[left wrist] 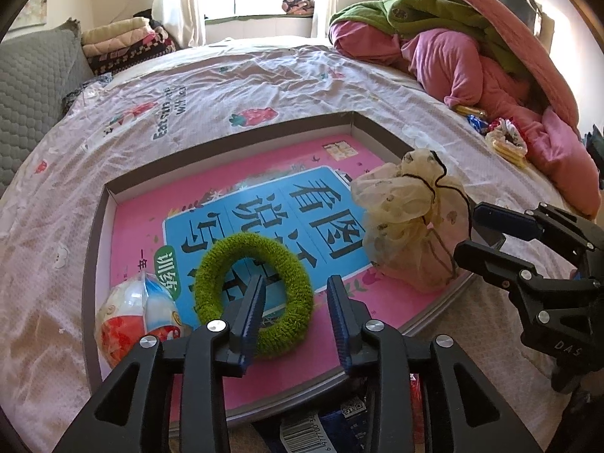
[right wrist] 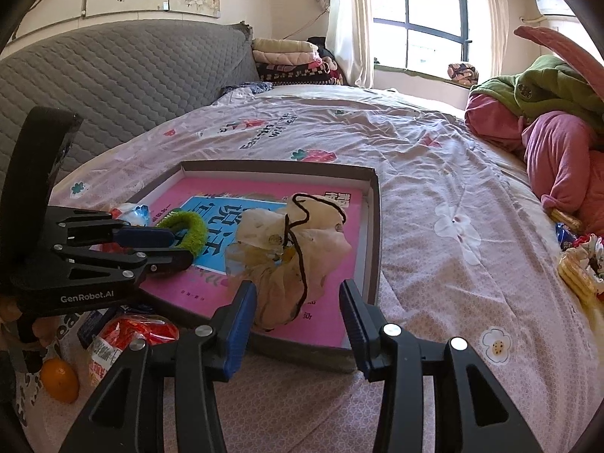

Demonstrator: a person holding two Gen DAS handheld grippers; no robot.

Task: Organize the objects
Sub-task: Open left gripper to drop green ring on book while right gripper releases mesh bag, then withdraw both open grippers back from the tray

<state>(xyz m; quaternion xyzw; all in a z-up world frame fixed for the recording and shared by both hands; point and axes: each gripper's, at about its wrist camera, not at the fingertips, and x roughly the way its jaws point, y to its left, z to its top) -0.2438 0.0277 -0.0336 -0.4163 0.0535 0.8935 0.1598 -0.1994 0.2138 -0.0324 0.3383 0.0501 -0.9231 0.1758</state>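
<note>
Left wrist view: the left tool (left wrist: 296, 315) stands released, its jaws apart over the near part of the shallow grey cardboard tray (left wrist: 94, 226) lying on the bed. The fuzzy green fabric ring (left wrist: 255, 296) rests in the tray on a pink and blue book cover; one blue finger sits inside its hole, the other outside, so the near arc lies between them. It looks soft, light and springy, best pinched across that arc. Just left of this tool lies a glossy snack packet (left wrist: 134, 319).

Right wrist view: the right tool (right wrist: 298, 319) is likewise released, straddling the near end of a cream gauze drawstring pouch (right wrist: 287, 253) inside the tray. It seems limp and crushable; the bunched neck offers the firmest hold.
</note>
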